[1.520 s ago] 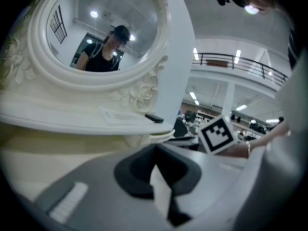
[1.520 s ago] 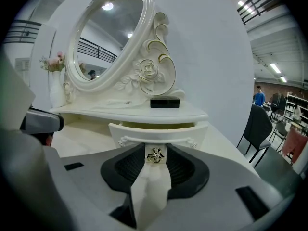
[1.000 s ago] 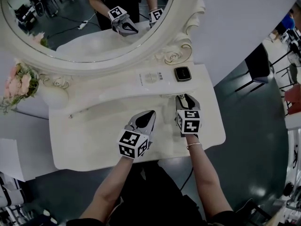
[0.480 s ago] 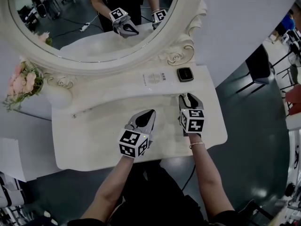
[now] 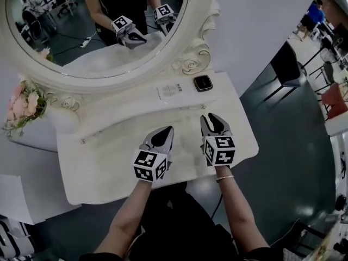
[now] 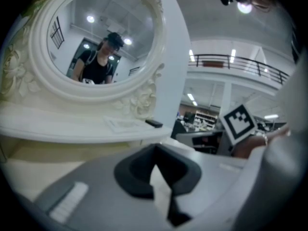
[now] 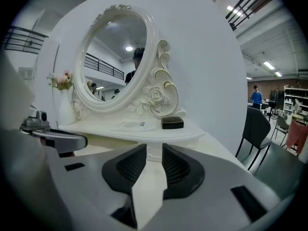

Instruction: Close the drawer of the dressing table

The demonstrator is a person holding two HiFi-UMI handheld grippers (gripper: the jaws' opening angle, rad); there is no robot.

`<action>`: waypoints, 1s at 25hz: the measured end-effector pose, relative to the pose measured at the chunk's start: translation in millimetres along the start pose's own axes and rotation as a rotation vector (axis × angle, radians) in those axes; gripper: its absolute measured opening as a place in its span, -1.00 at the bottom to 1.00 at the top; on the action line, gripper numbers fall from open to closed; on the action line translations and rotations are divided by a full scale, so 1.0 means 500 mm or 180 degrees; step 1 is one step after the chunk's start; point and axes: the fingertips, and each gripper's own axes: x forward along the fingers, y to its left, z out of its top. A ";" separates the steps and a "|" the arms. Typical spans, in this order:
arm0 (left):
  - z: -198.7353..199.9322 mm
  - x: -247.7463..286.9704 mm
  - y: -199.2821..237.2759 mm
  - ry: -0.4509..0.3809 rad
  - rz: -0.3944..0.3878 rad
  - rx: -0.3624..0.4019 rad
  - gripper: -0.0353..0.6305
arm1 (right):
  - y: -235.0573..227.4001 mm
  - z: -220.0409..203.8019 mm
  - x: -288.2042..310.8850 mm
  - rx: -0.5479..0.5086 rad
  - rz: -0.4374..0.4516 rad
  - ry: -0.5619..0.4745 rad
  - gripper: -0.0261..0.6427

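In the head view the right grey hand-held gripper has lifted back from the white dressing table, jaws just narrowing on nothing, above its one pulled-out white drawer, the left hand-held gripper alongside. The left gripper view shows tips together, empty. The right gripper view shows a narrow empty gap; closing looks unstarted: next, both must push the drawer front inward.
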 end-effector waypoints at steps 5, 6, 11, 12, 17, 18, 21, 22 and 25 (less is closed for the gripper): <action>0.006 -0.008 -0.009 -0.0009 -0.0089 0.0049 -0.88 | 0.023 0.004 -0.059 0.0116 -0.0038 -0.0092 -0.73; 0.008 -0.010 -0.011 -0.0016 -0.0109 0.0061 -0.88 | 0.028 0.002 -0.070 0.0143 -0.0050 -0.0096 -0.76; 0.017 -0.019 -0.016 -0.0044 -0.0179 0.0108 -0.88 | 0.054 -0.001 -0.117 0.0228 -0.0093 -0.0162 -0.85; 0.018 -0.020 -0.017 -0.0047 -0.0191 0.0116 -0.88 | 0.060 -0.002 -0.125 0.0246 -0.0096 -0.0176 -0.85; 0.023 -0.030 -0.018 -0.0066 -0.0229 0.0154 -0.88 | 0.079 -0.002 -0.162 0.0307 -0.0114 -0.0257 -0.88; 0.024 -0.032 -0.019 -0.0067 -0.0235 0.0168 -0.88 | 0.082 -0.001 -0.169 0.0316 -0.0119 -0.0279 -0.89; 0.026 -0.039 -0.019 -0.0069 -0.0257 0.0205 -0.88 | 0.085 0.003 -0.188 0.0332 -0.0150 -0.0344 -0.90; 0.026 -0.042 -0.019 -0.0068 -0.0261 0.0213 -0.88 | 0.086 0.004 -0.193 0.0332 -0.0160 -0.0357 -0.90; 0.026 -0.050 -0.019 -0.0064 -0.0272 0.0230 -0.88 | 0.091 0.004 -0.210 0.0337 -0.0181 -0.0386 -0.91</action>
